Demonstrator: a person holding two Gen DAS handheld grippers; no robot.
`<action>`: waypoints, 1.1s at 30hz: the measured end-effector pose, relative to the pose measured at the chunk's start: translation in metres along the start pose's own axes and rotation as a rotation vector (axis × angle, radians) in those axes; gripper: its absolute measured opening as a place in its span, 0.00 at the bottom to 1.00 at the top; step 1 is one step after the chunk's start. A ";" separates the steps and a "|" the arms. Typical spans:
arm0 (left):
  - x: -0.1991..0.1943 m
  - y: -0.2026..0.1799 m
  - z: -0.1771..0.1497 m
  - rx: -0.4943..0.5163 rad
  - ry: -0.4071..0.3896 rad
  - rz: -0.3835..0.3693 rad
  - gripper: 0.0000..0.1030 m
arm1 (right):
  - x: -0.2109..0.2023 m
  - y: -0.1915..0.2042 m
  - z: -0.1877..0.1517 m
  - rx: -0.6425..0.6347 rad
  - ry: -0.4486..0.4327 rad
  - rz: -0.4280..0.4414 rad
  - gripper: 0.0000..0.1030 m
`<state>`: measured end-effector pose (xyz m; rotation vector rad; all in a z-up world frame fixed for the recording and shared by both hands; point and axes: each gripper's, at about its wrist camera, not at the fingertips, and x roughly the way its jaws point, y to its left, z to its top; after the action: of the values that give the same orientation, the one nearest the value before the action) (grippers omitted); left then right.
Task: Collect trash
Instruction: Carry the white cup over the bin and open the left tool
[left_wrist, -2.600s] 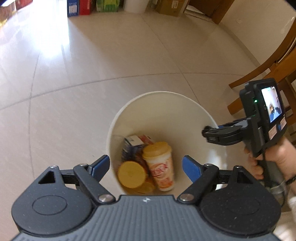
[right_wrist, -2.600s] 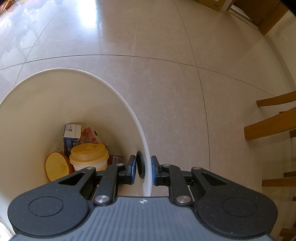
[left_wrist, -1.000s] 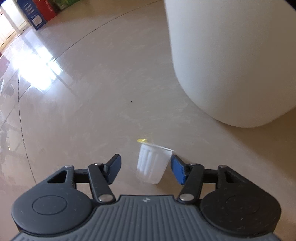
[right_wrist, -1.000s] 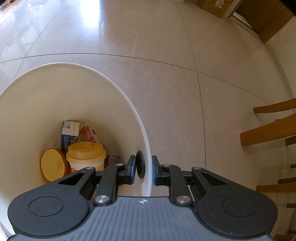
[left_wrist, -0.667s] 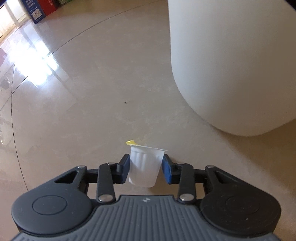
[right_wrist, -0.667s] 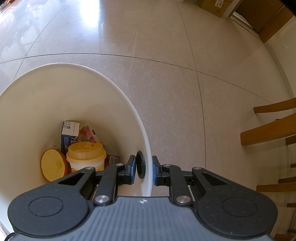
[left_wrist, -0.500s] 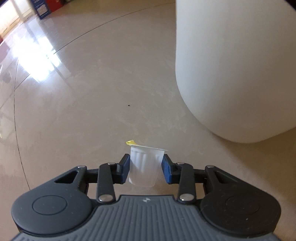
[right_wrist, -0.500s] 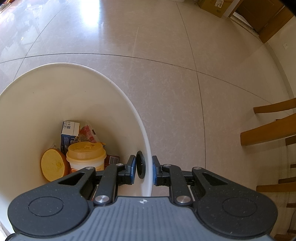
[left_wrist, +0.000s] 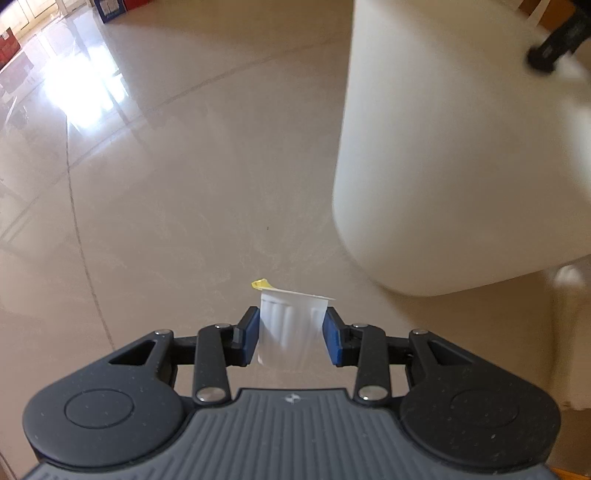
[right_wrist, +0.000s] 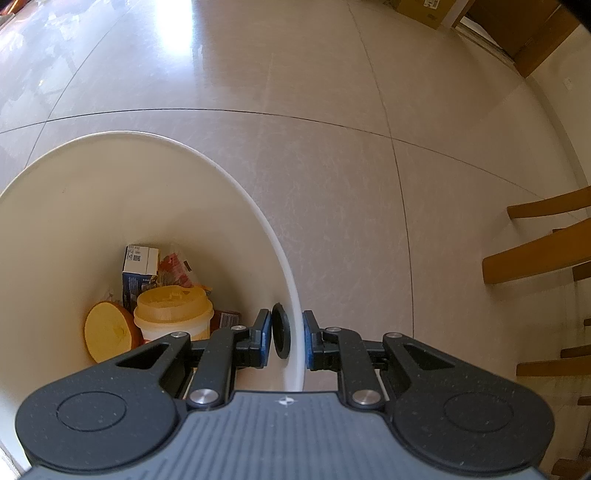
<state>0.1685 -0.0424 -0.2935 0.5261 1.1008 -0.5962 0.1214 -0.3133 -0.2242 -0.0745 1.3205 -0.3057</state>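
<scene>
A: Gripping what, on the left?
B: The left gripper (left_wrist: 290, 334) is clamping a small ribbed white cup (left_wrist: 290, 330), its jaws having just been closing onto it, beside the white bin (left_wrist: 461, 155) and off the floor (left_wrist: 184, 206).
A: And the right?
B: The right gripper (right_wrist: 286, 338) is pinching the bin's rim. Inside the bin are lying a yellow-lidded tub (right_wrist: 173, 315), an orange lid (right_wrist: 107, 332) and a carton (right_wrist: 138, 271).
</scene>
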 end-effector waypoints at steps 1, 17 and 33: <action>-0.014 -0.001 0.004 0.003 -0.006 0.000 0.35 | 0.000 0.000 0.000 -0.001 0.000 -0.001 0.20; -0.167 -0.093 0.093 0.100 -0.190 -0.128 0.36 | -0.002 -0.004 0.000 0.015 -0.003 0.020 0.20; -0.157 -0.115 0.098 0.039 -0.237 -0.103 0.88 | -0.002 -0.005 0.001 0.017 -0.002 0.025 0.20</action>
<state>0.1035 -0.1620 -0.1236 0.4222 0.8964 -0.7514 0.1210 -0.3173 -0.2210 -0.0435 1.3156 -0.2954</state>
